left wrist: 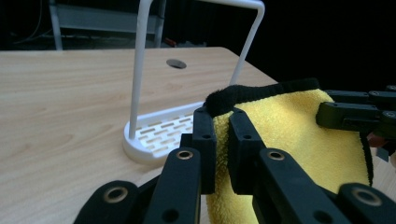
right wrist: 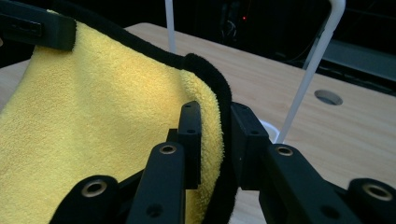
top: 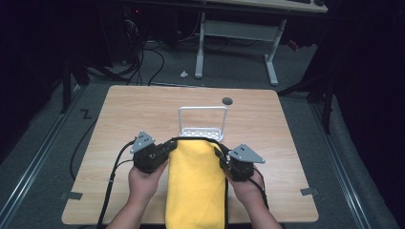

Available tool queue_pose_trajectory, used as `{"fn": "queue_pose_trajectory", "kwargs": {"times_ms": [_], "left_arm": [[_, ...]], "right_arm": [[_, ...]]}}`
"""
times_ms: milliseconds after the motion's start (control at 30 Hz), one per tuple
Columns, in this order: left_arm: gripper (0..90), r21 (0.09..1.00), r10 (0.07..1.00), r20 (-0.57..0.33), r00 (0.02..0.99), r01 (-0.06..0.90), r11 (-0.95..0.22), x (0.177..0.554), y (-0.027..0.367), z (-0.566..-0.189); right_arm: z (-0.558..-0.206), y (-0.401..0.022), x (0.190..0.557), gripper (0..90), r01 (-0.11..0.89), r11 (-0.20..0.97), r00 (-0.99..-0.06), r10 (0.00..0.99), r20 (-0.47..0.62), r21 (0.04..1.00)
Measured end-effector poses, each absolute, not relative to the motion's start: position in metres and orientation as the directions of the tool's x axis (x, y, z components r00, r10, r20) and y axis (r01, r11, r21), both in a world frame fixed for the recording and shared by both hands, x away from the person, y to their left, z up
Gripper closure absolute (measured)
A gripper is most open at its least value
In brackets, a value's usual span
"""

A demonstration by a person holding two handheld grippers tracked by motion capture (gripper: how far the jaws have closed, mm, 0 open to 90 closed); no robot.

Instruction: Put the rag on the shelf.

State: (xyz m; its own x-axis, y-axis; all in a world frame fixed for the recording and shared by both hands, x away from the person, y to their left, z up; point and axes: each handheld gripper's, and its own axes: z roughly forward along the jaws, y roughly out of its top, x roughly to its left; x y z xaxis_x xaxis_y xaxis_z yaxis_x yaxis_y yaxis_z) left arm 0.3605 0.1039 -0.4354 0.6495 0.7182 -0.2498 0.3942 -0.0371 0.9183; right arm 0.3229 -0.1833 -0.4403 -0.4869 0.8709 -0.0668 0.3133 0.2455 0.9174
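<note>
A yellow towel (top: 196, 183) with a black hem hangs lifted between my two grippers and drapes toward the table's near edge. My left gripper (top: 168, 147) is shut on the towel's far left corner; in the left gripper view the black hem (left wrist: 224, 99) sits pinched between the jaws. My right gripper (top: 220, 152) is shut on the far right corner, where the towel's black edge (right wrist: 219, 93) runs between its jaws. Just beyond the towel's top edge stands a white wire rack (top: 202, 121) with a slotted base (left wrist: 161, 133) and a tall hoop.
The wooden table (top: 133, 114) has a round cable hole (top: 227, 100) behind the rack. Gripper cables (top: 112, 176) trail off the near left edge. A white-legged desk (top: 236, 43) stands on the floor beyond the table.
</note>
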Motion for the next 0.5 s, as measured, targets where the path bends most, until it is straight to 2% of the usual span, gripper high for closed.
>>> {"fn": "queue_pose_trajectory", "kwargs": {"times_ms": [500], "left_arm": [[83.1, 0.959, 0.717, -0.192, 0.67, 0.283, -0.007, 0.364, 0.102, -0.389]], "right_arm": [[-0.398, -0.185, 0.327, 76.5, 0.222, 0.217, -0.469, 0.879, -0.091, 0.951]]}}
